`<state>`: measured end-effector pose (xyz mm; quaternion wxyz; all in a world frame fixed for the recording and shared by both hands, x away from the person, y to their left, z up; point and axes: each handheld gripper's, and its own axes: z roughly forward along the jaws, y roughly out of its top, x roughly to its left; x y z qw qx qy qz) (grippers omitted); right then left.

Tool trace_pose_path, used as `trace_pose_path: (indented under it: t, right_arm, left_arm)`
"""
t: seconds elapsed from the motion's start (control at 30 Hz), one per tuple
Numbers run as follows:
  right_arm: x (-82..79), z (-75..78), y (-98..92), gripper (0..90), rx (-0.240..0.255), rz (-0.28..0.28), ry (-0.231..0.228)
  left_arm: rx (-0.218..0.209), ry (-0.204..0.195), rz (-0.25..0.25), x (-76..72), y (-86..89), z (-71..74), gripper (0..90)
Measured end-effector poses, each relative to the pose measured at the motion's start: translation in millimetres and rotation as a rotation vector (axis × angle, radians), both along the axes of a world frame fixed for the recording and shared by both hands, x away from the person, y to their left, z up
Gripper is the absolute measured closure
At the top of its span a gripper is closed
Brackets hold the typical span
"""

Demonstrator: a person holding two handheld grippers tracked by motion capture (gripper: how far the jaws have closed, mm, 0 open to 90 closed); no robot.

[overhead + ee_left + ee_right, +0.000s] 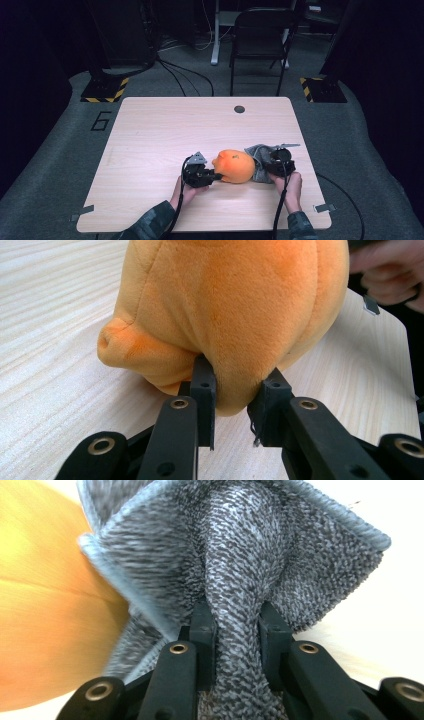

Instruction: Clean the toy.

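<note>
The left gripper (pixel 235 405) pinches a fold of the orange plush toy (pixel 235 166), which lies on the table (pixel 165 130) near its front edge. The right gripper (pixel 235 630) clamps a bunched grey cloth (pixel 240 560) that touches the toy's right side.

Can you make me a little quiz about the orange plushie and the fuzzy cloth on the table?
1. True or false: the left gripper pinches a fold of the orange plush toy.
2. What does the right gripper hold? A) a sponge B) the grey cloth C) nothing
3. In the high view, on which side of the toy does the cloth lie?

Key:
1. True: both jaws press into the plush.
2. B: the jaws are closed on a bunched part of the cloth.
3. On its right, touching the toy, on the wooden table.
</note>
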<state>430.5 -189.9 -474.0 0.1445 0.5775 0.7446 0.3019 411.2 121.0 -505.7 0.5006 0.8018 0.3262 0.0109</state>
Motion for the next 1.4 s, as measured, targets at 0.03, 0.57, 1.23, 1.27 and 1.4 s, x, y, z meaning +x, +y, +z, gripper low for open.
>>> trace_pose_path:
  t: [0.03,0.57,1.23,1.27,1.4]
  right_arm:
    - [-2.4,8.5,-2.9,74.7,0.017,0.0,-0.028]
    - [-42.2,79.5,94.4,74.9,0.098,0.263,-0.287]
    - [-25.1,37.7,33.0,73.9,0.044,0.111,-0.186]
    - [-21.4,32.1,27.9,73.9,0.052,0.098,-0.165]
    - [-14.5,20.8,19.7,73.8,0.038,0.064,-0.128]
  left_arm:
    - [-0.001,0.0,0.002,0.0,-0.1,-0.1,74.7]
    - [0.011,-0.004,0.015,1.2,3.3,-1.3,74.7]
    - [0.022,0.006,0.002,0.4,-0.9,-2.7,74.7]
    - [0.021,0.003,0.006,-0.4,-1.4,-2.6,74.6]
    - [0.02,0.005,0.002,0.3,-0.7,-2.9,74.6]
